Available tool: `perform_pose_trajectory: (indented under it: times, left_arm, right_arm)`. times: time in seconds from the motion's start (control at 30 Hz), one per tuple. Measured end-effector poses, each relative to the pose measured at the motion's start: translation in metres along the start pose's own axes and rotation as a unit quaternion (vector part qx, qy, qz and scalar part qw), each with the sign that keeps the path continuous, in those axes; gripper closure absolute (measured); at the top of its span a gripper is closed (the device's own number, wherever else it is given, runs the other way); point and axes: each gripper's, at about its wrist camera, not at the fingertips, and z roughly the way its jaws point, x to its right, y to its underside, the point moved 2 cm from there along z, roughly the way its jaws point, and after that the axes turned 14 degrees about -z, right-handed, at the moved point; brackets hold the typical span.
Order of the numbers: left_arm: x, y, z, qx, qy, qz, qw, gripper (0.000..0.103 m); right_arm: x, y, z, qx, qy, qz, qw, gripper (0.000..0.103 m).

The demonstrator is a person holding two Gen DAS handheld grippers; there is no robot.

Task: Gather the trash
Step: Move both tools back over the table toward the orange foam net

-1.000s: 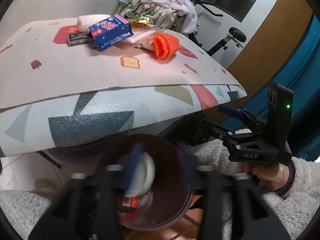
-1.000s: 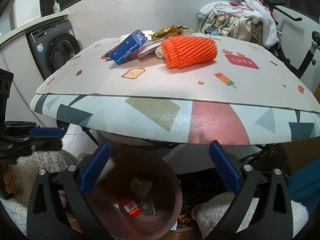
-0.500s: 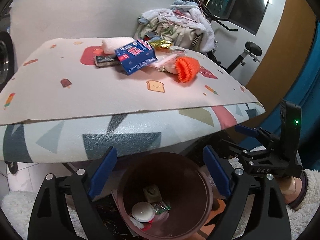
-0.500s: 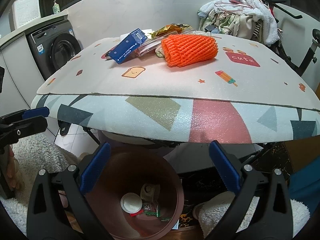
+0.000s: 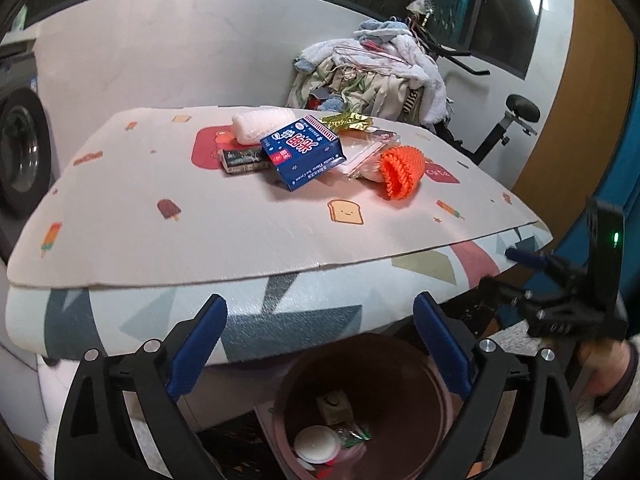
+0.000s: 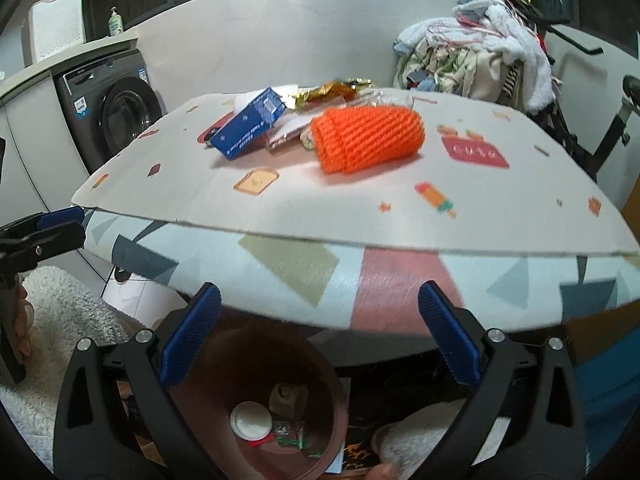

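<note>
Below open fingers [image 5: 192,344], trash bin [image 5: 400,352], litter inside

A bin [image 5: 362,404] sits on the floor below and between the left gripper [image 5: 320,344]'s jaws, under the table [image 5: 240,236] edge; a lid [image 5: 316,443] lies inside. Beyond the jaws, on the table: box [image 5: 303,151], netting sleeve [image 5: 401,171] to its right (wrappers behind). Laundry pile [image 5: 372,72] stands farther back.
</note>
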Motion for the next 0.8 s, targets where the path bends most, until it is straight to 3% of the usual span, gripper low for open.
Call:
perform_pose_trajectory:
  times: [0.23,0.37,0.47,0.57,0.8]
  left_arm:
    - [-0.002,-0.027,0.004,0.016,-0.009,0.007,0.9998,0.011]
    - [-0.003,-0.046,0.008,0.020,-0.009,0.000,0.9998,0.011]
    - [-0.002,-0.059,0.011,0.026,-0.012,0.003,0.9996,0.011]
    - [-0.002,-0.069,0.016,0.028,-0.016,0.001,0.9995,0.011]
    - [-0.010,-0.076,0.029,0.018,-0.018,-0.020,0.9995,0.011]
  right_arm:
    - [0.022,-0.026,0.009,-0.006,0.000,-0.033,0.999,0.006]
    - [0.038,-0.039,0.021,-0.028,-0.031,-0.023,0.999,0.006]
    - [0.047,-0.052,0.027,-0.022,-0.001,-0.025,0.999,0.006]
    - [0.054,-0.067,0.041,-0.004,-0.005,-0.014,1.000,0.006]
    - [0.047,-0.107,0.101,-0.010,0.048,-0.037,0.998,0.006]
